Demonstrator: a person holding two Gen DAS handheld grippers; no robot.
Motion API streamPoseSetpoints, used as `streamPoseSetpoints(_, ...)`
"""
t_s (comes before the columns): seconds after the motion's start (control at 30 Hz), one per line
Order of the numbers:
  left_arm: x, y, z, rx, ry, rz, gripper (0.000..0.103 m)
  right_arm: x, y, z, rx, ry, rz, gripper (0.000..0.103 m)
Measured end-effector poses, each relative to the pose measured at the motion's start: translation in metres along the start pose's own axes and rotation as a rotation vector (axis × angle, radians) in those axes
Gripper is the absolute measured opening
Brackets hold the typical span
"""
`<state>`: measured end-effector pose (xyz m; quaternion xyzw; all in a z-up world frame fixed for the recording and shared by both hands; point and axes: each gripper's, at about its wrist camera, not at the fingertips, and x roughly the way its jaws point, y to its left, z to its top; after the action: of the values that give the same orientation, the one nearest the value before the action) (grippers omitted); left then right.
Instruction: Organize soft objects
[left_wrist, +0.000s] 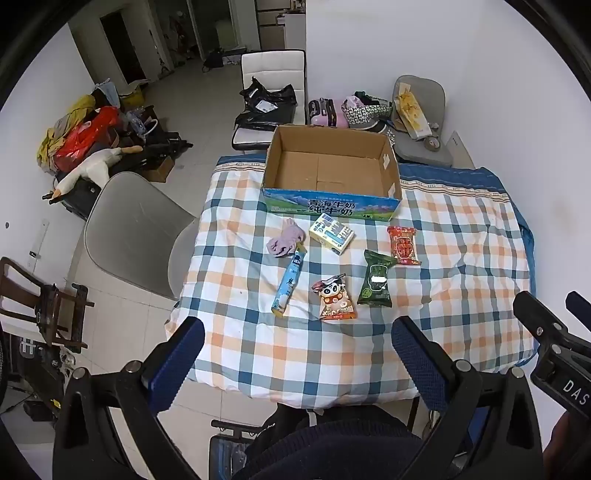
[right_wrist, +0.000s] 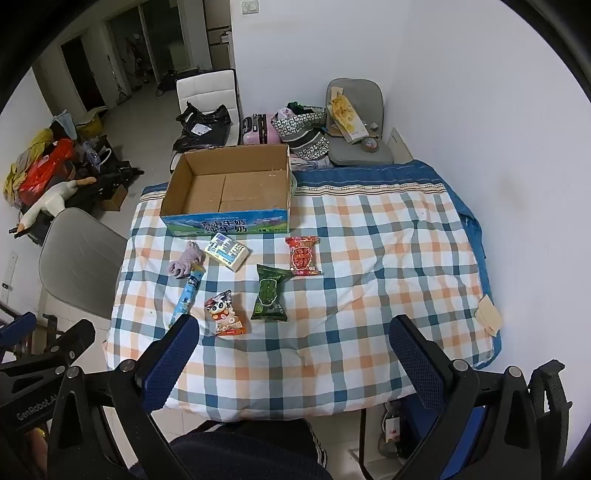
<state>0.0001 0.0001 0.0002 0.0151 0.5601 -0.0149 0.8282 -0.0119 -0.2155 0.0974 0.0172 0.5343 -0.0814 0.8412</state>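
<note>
An open empty cardboard box (left_wrist: 332, 166) (right_wrist: 229, 188) stands at the far side of a checked cloth table (left_wrist: 461, 258) (right_wrist: 388, 258). In front of it lie a purple cloth (left_wrist: 286, 242) (right_wrist: 184, 260), a tissue pack (left_wrist: 331, 233) (right_wrist: 226, 251), a blue tube (left_wrist: 289, 282) (right_wrist: 186, 295), a panda snack bag (left_wrist: 334, 299) (right_wrist: 224, 314), a green packet (left_wrist: 376, 278) (right_wrist: 269, 293) and a red packet (left_wrist: 403, 245) (right_wrist: 302, 255). My left gripper (left_wrist: 295, 354) and right gripper (right_wrist: 293, 354) are both open and empty, held above the table's near edge.
A grey chair (left_wrist: 136, 229) (right_wrist: 81, 258) stands left of the table. A white chair with black bags (left_wrist: 269, 103) and a grey chair with clutter (left_wrist: 417, 118) stand behind the box. A small beige pad (right_wrist: 489, 314) lies at the right edge.
</note>
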Motion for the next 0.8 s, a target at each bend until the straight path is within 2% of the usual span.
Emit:
streamPoseSetpoints(0.6, -0.002, -0.001, 0.000, -0.002, -0.015, 0.008, 0.103, -0.004, -0.003, 0.000, 0.002, -0.012, 0.001, 0.103)
streamPoseSetpoints(0.8, -0.008, -0.003, 0.009, -0.004, -0.019, 0.007, 0.103, -0.006, -0.004, -0.001, 0.002, -0.016, 0.001, 0.103)
